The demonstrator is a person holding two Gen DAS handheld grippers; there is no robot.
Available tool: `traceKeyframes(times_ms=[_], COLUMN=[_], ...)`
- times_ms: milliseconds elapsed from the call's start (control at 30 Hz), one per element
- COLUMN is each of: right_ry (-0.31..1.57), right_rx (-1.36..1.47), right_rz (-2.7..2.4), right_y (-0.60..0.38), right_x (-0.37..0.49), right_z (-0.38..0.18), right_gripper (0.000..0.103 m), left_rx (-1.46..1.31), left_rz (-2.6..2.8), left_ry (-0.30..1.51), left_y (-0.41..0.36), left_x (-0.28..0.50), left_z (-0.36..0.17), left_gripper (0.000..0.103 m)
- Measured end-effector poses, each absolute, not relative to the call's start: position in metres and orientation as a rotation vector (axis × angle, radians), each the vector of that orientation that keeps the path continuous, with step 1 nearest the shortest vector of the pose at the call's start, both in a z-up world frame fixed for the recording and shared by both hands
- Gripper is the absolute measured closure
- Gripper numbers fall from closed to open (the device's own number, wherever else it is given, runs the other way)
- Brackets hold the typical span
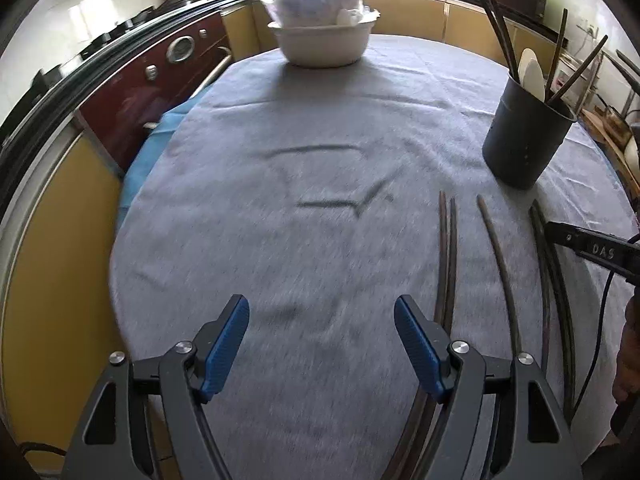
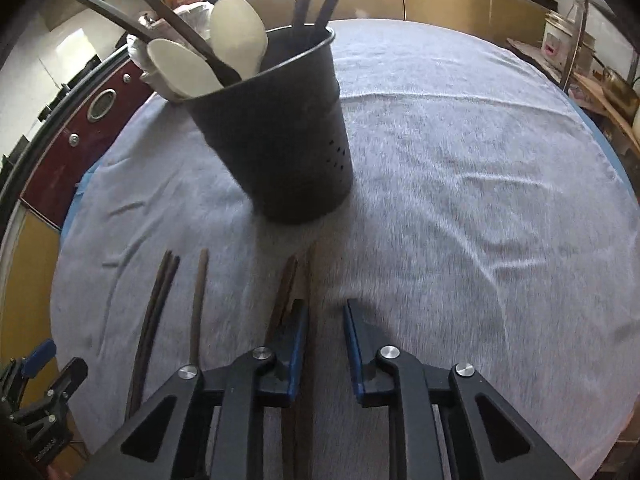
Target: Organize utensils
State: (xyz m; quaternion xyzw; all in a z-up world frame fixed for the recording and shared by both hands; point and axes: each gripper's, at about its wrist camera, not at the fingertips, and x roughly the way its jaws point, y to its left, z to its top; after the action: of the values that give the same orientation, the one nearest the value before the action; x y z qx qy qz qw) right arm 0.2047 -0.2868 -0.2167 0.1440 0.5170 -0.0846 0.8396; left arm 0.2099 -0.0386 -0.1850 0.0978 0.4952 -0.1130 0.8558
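Already we have most utensils standing in the dark holder (image 2: 276,136) so they stay upright, while loose chopsticks (image 1: 448,256) lie side by side on the table (image 1: 304,168) just in front of it. Our right gripper (image 2: 326,344) straddles one pair (image 2: 304,280) with narrow jaws, not yet pinching; our left gripper (image 1: 322,344) hangs wide open and empty beside the others.

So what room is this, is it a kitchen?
Most likely a home kitchen. A red oven sits under a dark counter along the wall, yellow cabinets run behind the table, and a holder full of spoons and chopsticks stands on it.
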Motion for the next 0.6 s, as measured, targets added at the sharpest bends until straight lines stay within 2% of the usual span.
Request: traceKeyframes(times_ms=[233, 600], right_ry=[1.127, 1.130], right_rx=[0.188, 0.242], right_rz=[-0.206, -0.196], right_y=[-0.276, -0.299], right_x=[0.207, 0.172], right_z=[-0.217, -0.217], right_gripper=[0.087, 0.087], left_rx=[0.202, 0.303], left_rz=[-0.321, -0.409], left_ry=[1.075, 1.067], left_y=[-0.056, -0.111], left_x=[0.239, 0.249], left_z=[-0.190, -0.200], left_gripper=[0.027, 0.027])
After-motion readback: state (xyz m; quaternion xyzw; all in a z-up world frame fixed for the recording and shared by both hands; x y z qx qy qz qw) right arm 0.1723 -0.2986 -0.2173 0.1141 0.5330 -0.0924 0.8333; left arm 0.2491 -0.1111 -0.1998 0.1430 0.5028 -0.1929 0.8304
